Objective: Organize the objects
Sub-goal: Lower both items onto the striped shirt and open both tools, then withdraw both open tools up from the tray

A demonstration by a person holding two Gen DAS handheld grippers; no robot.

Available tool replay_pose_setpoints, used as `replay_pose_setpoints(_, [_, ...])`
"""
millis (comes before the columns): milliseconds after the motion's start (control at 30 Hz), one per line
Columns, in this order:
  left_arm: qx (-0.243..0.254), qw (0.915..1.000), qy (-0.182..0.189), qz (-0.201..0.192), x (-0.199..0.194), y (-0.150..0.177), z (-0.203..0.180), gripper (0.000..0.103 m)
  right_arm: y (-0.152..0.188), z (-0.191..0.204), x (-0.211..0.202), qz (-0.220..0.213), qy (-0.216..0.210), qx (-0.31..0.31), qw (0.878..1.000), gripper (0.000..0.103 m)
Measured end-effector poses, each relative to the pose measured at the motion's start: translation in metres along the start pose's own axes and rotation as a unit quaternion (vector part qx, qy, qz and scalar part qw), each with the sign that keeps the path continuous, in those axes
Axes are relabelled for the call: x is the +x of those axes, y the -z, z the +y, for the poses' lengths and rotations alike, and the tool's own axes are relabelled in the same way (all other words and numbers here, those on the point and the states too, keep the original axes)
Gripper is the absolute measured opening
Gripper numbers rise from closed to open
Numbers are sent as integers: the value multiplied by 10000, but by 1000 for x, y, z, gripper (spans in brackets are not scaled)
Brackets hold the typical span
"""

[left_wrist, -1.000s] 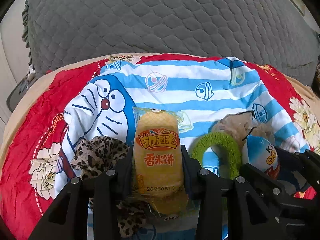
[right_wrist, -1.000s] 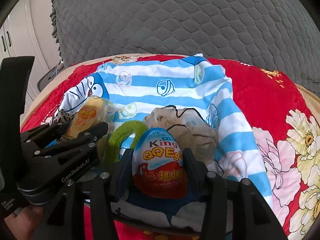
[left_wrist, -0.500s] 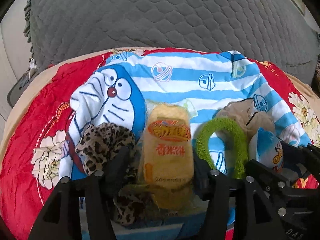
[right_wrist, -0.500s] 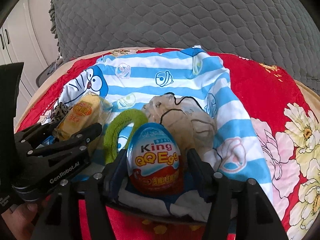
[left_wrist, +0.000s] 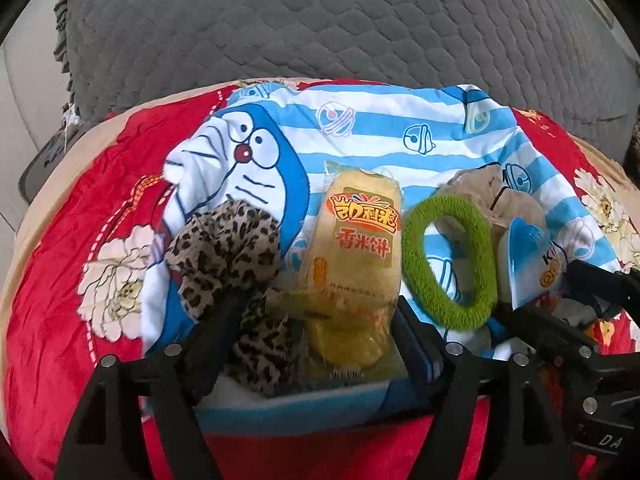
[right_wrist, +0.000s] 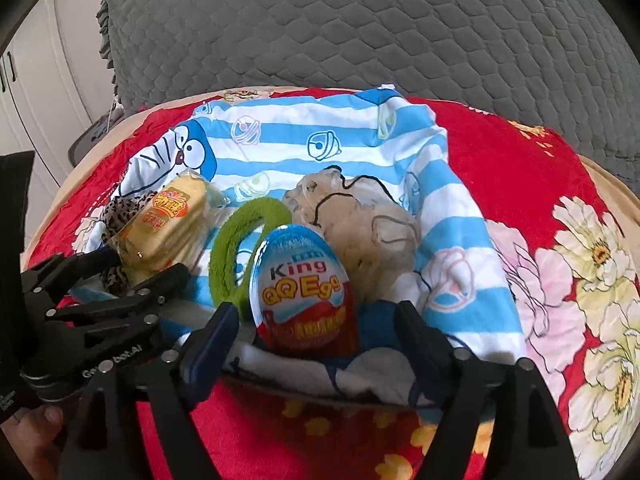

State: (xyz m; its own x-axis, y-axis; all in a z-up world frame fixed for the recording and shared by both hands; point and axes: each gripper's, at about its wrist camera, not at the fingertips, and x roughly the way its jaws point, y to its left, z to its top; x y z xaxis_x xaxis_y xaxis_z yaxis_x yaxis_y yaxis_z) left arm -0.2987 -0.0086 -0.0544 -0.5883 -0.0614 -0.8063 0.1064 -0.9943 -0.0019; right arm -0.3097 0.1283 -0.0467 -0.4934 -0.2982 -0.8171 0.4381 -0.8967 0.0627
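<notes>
A grey quilted cushion point(left_wrist: 340, 28) fills the far side — its hexagon stitching runs edge to edge, with a ruffled trim on its left. Near it lies a red floral blanket point(right_wrist: 520, 184), a beige border at its far edge. At far left stand white cabinet doors point(right_wrist: 24, 92) — dark handles, soft daylight.

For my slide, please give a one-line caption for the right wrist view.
Open right gripper around a King QQ Egg on striped Doraemon cloth, beside a green ring.
</notes>
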Motion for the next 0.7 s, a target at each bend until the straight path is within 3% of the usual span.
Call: replay_pose_setpoints(700, [-262,9996,114,50,-58,21,21,82,12,14,-54,-97,129,78,9998,85])
